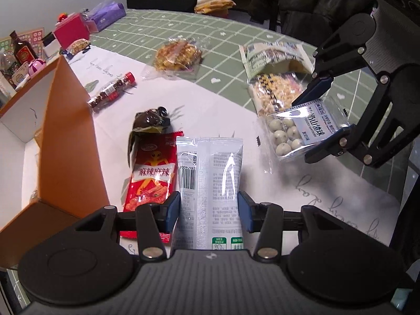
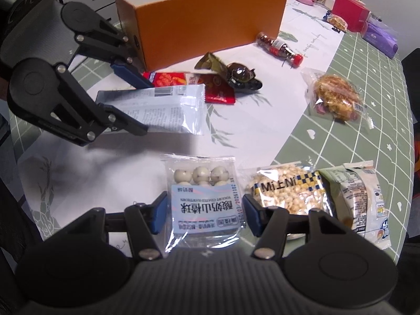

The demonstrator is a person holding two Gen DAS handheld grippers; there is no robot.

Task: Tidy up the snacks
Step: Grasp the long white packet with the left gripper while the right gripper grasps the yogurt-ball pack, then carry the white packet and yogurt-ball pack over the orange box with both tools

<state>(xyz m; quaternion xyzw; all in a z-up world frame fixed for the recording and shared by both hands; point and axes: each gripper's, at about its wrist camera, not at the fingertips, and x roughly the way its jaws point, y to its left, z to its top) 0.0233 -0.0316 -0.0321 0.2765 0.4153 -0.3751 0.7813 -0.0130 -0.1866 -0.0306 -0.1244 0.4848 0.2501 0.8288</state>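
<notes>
Here, two snacks are gripped at once. The grey packet (image 1: 210, 181) sits between the blue pads of the left gripper (image 1: 209, 210), jaws about half open and pressing its two long edges; its far end reaches out over the white cloth (image 1: 162, 97). The ball pack (image 2: 203, 199) (clear wrap, pale round balls, a blue-white label) is clamped the same way in the right gripper (image 2: 206, 211), also about half open. Just left of the grey packet lies a red packet (image 1: 151, 173), and beyond it a dark wrapped sweet (image 1: 151, 120). Farther left stands the orange box (image 1: 65, 136), open at the top. To the right of the ball pack lie a puffed-grain pack (image 2: 288, 189) and a green-white pack (image 2: 359, 197) on the green checked cloth (image 2: 367, 60). Farther off are a red-capped tube (image 2: 279, 47) and a crispy cake (image 2: 336, 97).
</notes>
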